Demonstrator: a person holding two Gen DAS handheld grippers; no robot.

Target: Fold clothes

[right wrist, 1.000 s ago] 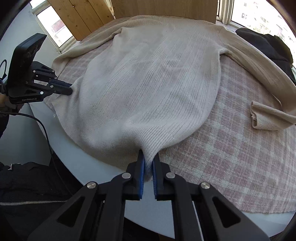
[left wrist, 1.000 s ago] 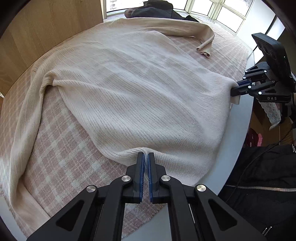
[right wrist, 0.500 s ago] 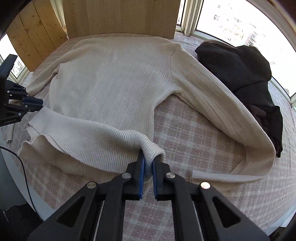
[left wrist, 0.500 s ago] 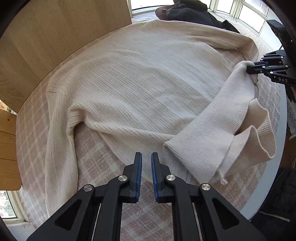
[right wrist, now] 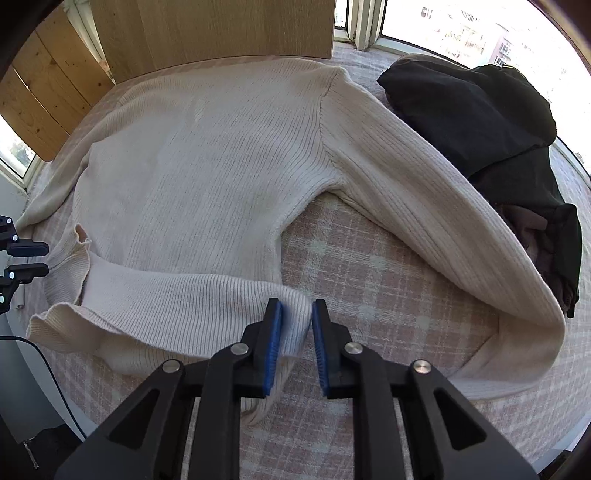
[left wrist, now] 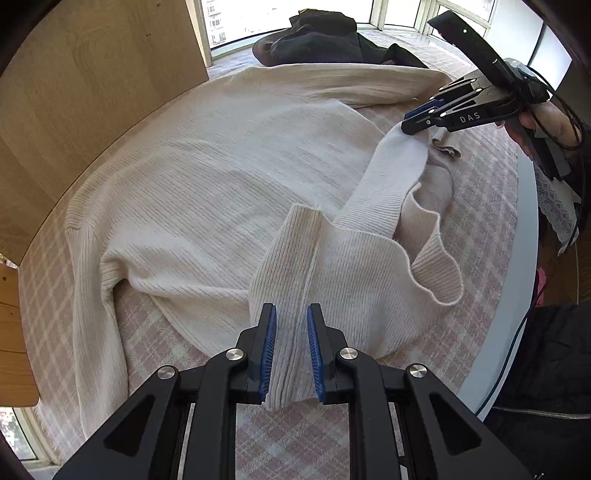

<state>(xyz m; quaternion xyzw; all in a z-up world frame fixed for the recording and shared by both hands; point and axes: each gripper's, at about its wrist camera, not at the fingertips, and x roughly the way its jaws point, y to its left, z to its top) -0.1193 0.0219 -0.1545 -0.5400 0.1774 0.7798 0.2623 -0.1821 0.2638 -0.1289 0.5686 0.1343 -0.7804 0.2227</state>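
A cream ribbed sweater (left wrist: pixel 207 177) lies spread on a pink plaid cloth (left wrist: pixel 155 332), with its bottom hem folded up over the body. My left gripper (left wrist: pixel 290 343) is open, and the folded hem corner (left wrist: pixel 314 266) lies loose between its blue pads. My right gripper (right wrist: pixel 297 341) is open too, with the other hem corner (right wrist: pixel 291 317) between its pads. In the left wrist view the right gripper (left wrist: pixel 417 122) hovers at that corner. One sleeve (right wrist: pixel 461 206) stretches out to the right.
A dark garment (right wrist: pixel 480 110) lies heaped at the far right by the windows. A wooden panel (right wrist: pixel 221 29) stands behind the sweater. The table's pale rim (left wrist: pixel 517 295) runs along the near right side. The left gripper's fingers (right wrist: pixel 26 258) show at the left edge.
Both grippers carried the hem up over the sweater body, making a fold. Both have since opened and let the hem corners go.
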